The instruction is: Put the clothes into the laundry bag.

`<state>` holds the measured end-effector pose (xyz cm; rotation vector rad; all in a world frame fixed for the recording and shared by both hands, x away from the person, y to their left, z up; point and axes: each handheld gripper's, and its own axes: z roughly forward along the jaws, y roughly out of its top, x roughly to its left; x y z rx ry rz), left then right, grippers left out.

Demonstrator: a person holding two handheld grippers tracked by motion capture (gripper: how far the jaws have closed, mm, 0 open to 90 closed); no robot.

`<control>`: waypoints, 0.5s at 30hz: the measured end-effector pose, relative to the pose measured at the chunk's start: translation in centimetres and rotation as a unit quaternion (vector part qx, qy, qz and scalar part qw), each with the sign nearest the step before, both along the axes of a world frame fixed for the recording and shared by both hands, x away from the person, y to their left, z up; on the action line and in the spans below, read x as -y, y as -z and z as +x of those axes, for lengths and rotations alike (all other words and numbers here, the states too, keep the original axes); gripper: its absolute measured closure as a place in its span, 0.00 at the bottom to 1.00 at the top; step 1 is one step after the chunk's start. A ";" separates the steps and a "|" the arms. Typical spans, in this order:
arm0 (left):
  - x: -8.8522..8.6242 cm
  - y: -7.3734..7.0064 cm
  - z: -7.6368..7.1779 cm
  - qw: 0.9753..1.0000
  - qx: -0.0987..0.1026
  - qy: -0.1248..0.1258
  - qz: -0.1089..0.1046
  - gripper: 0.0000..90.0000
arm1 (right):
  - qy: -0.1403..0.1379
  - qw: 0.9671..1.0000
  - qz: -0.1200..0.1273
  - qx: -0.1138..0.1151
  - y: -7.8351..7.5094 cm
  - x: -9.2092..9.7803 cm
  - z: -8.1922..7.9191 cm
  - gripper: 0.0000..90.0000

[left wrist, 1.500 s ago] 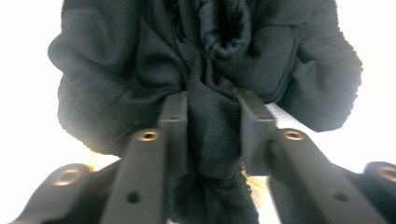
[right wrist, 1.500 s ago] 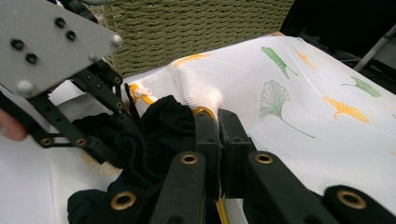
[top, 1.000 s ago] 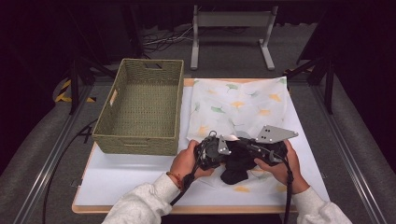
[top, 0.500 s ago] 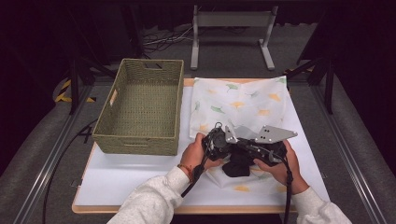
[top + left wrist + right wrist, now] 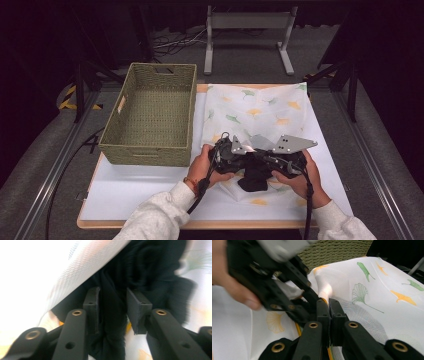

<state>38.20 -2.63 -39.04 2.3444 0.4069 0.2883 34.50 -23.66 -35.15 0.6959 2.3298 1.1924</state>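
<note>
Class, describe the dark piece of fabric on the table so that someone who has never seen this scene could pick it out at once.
Start at the woven green basket on the white table; to its right lies a white cloth printed with green and yellow leaves. At that cloth's near edge, between the two hand-held grippers, sits the black fabric. It is the only dark, plain, bunched-up cloth there.
</note>
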 end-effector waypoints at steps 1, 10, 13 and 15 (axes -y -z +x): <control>0.0 0.0 0.0 1.000 0.000 0.000 0.000 0.66 | 0.000 1.000 0.000 0.000 0.0 0.0 0.0 0.98; 0.0 -1.4 -4.3 0.995 0.014 0.085 -0.041 0.70 | 0.004 1.000 -0.003 -0.002 0.2 -0.1 0.1 0.98; 1.1 -1.2 -4.5 0.995 0.017 0.093 -0.027 0.72 | 0.004 1.000 -0.004 -0.002 0.2 -0.1 0.1 0.98; 2.6 -0.2 -4.3 0.997 0.010 0.073 -0.015 0.73 | 0.004 1.000 -0.002 -0.002 0.2 0.0 0.1 0.98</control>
